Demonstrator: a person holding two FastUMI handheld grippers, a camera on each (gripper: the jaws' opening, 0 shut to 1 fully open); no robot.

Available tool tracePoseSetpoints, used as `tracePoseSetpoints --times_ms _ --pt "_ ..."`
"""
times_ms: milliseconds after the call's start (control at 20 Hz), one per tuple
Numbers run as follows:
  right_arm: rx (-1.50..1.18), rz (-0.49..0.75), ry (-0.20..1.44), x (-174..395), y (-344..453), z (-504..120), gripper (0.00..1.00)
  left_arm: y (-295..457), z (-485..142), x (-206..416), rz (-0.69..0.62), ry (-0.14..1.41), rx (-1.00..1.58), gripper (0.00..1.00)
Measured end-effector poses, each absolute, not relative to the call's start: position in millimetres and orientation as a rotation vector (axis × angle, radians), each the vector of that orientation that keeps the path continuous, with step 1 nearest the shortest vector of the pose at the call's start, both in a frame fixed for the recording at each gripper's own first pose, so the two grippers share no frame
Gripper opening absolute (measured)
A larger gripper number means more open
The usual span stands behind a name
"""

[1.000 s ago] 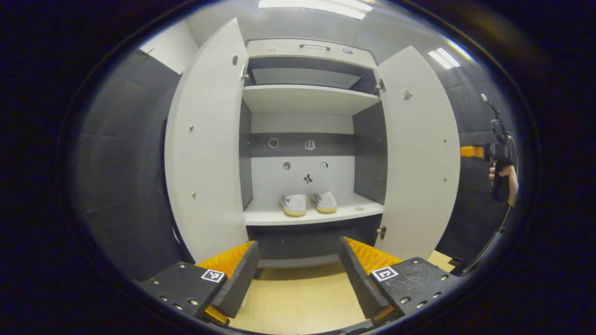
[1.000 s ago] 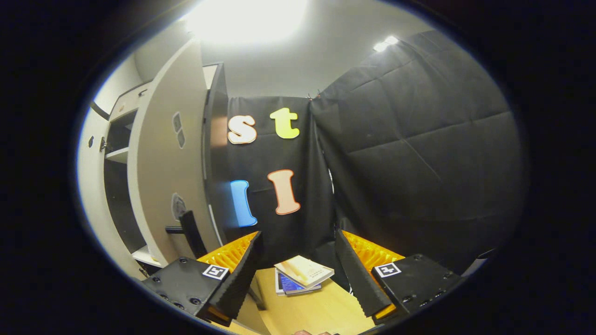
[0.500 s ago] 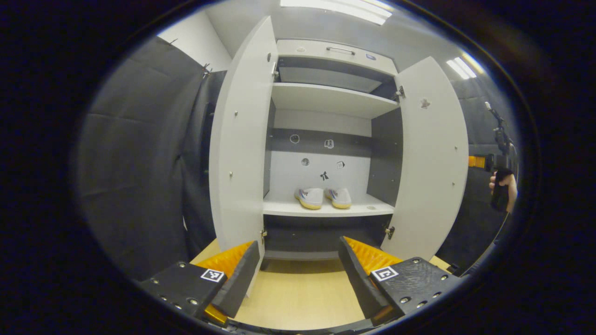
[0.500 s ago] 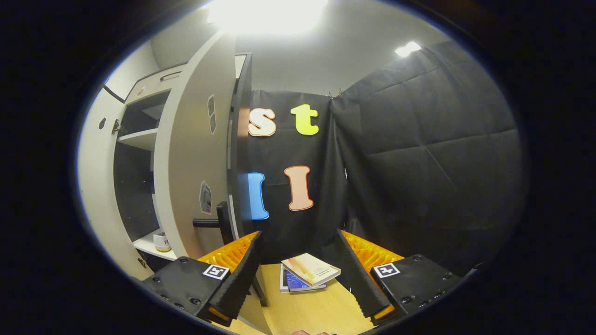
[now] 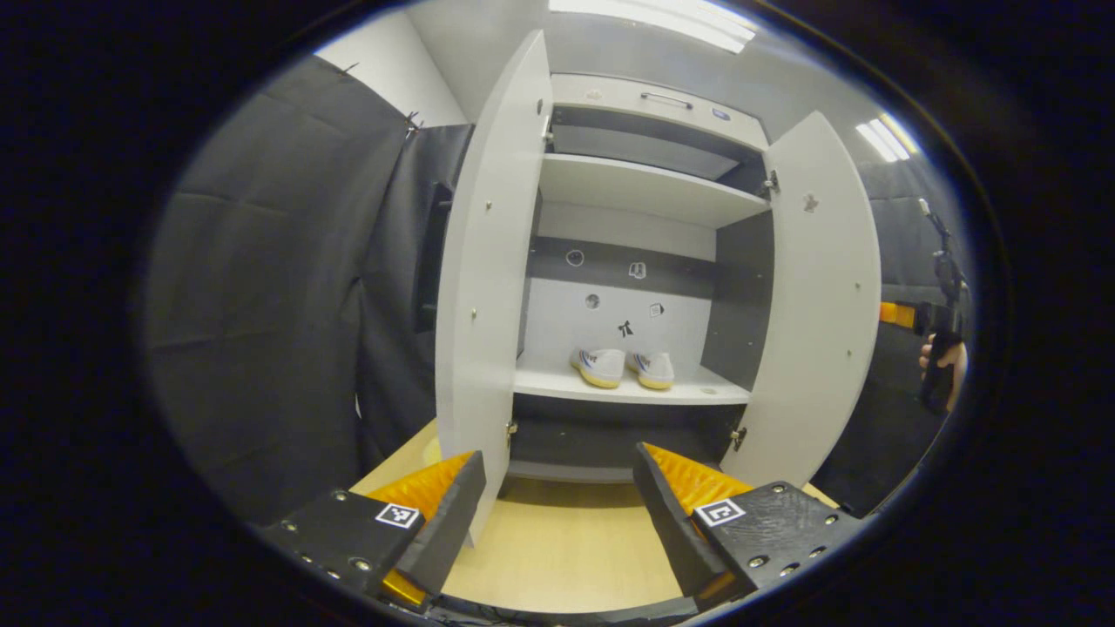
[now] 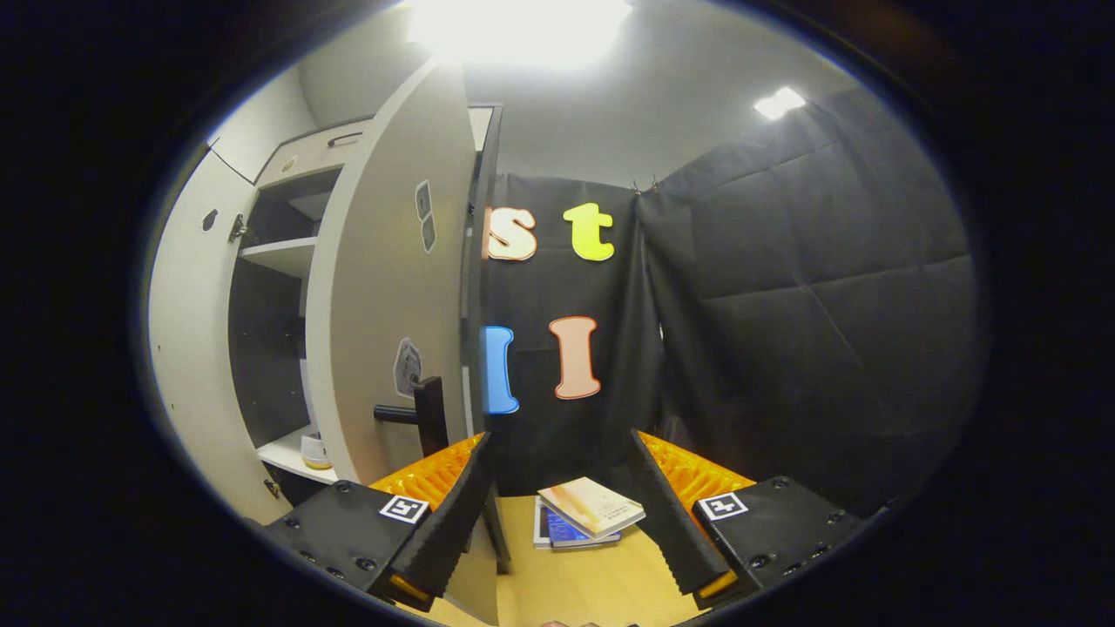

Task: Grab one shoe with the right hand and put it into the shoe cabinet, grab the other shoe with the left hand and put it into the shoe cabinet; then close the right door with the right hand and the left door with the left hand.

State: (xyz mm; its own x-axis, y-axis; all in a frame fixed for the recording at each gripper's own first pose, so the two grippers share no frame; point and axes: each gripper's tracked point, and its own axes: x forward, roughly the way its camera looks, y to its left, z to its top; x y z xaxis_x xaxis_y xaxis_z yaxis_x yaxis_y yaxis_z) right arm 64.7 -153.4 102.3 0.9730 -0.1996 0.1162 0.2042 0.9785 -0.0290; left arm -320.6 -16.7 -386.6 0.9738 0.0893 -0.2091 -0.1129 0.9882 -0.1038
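Behind both open doors the shoes (image 5: 623, 367) sit on the cabinet shelf (image 5: 557, 383), so I'd bring my released right gripper (image 6: 557, 505) behind the right door (image 6: 383, 287) and push evenly, left gripper (image 5: 557, 514) released too.

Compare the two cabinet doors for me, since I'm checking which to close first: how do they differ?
In the left gripper view, the left door appears nearly edge-on, while the right door shows its broad inner face. The left door's lower edge lies close to the left tool; the right door stands farther off. Both are white and open.
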Motion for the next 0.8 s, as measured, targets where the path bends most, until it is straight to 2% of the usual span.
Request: tracePoseSetpoints --times_ms 250,600,650,700,800 --pt "-0.02 -0.11 -0.047 74.0 -102.0 95.4 0.96 -7.3 -390.3 -328.4 0.125 0.235 -0.091 0.98" --pt "0.014 0.031 -0.018 106.2 -31.8 90.9 0.96 24.9 -389.1 -358.8 0.233 0.221 -0.088 0.98" --pt "0.013 0.05 -0.018 110.4 -22.0 92.2 0.92 30.9 -389.3 -363.8 0.254 0.222 -0.088 0.97" --pt "0.017 0.07 -0.023 111.3 -15.8 90.2 0.97 37.0 -388.9 -369.9 0.276 0.219 -0.087 0.98" --pt "0.019 0.094 -0.034 112.2 -8.9 90.7 0.97 49.9 -387.2 -381.5 0.312 0.214 -0.087 0.97"
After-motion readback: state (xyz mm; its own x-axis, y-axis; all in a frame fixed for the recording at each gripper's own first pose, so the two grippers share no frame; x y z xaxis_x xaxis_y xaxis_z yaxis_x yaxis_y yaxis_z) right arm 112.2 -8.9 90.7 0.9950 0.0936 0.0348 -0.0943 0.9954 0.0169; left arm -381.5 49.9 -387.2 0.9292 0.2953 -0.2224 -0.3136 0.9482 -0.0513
